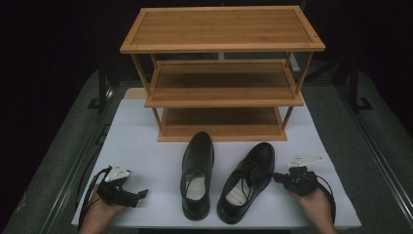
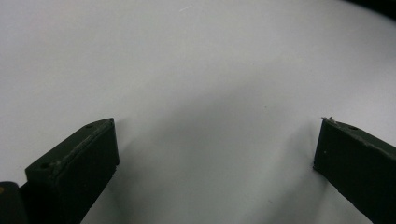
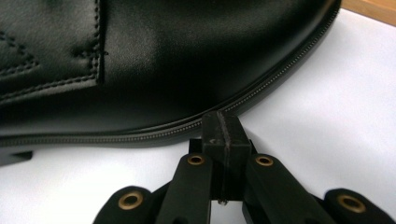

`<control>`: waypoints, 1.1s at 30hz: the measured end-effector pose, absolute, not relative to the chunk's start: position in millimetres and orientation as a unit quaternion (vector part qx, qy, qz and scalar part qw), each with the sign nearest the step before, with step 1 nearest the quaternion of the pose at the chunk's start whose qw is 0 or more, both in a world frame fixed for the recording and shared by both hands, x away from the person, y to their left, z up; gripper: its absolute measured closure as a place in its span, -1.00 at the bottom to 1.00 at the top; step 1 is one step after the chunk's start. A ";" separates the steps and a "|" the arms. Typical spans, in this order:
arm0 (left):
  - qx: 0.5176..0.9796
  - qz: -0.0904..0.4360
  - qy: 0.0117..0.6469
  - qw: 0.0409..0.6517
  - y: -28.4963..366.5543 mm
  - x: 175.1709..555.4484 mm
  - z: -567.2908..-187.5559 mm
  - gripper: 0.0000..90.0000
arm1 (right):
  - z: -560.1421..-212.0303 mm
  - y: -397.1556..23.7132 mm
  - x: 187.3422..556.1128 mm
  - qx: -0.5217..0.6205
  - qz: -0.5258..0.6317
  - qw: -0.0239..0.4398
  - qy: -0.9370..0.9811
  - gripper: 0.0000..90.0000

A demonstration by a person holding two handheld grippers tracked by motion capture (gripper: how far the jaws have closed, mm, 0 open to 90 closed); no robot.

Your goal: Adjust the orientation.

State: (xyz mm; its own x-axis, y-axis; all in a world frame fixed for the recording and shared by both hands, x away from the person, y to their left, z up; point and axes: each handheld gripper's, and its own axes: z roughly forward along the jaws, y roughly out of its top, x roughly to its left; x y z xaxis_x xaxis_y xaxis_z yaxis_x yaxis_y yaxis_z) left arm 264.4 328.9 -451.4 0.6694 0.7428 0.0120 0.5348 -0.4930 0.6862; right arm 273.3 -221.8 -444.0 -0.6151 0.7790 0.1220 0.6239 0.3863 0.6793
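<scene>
right tongs point(image 3: 219, 122): pressed together, empty, tips touching sole edge of right black leather lace-up shoe point(image 1: 247, 181) | shoe on white desk point(image 1: 146, 122), at 3 o'clock of its mate point(image 1: 197, 174) | left tongs point(image 2: 217, 149): spread apart, empty, at 9 o'clock

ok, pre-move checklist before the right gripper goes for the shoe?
1. Right gripper jaws shut, nothing between them, tips at the right shoe sole edge: not ok for a grasp, open first.
2. Left gripper open over bare white table: ok.
3. Right shoe upright, toe towards the rack: ok.
4. Left shoe apart from the right shoe: ok.
5. Rack shelves free: ok.
6. Tips touching the sole: cannot tell.
</scene>
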 end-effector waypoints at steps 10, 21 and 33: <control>0.850 0.155 0.376 0.335 328.9 264.3 -451.5 -1.00 | -443.6 -200.1 296.8 0.410 0.355 0.105 0.834 1.00; 0.850 0.155 0.376 0.336 328.9 264.3 -451.5 -1.00 | -443.9 -179.4 314.1 0.396 0.356 0.107 0.840 1.00; 0.850 0.157 0.375 0.335 328.8 264.0 -451.5 -1.00 | -434.8 -183.6 259.5 0.376 0.384 0.090 0.838 0.99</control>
State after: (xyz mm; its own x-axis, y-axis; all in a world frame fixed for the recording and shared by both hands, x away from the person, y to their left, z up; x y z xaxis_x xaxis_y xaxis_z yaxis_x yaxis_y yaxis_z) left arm 264.0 328.8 -451.5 0.6689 0.7432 0.0145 0.5331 -0.4933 0.6874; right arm 259.5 -183.6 -434.8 -0.7013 0.6993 0.1382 0.5610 0.4218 0.7123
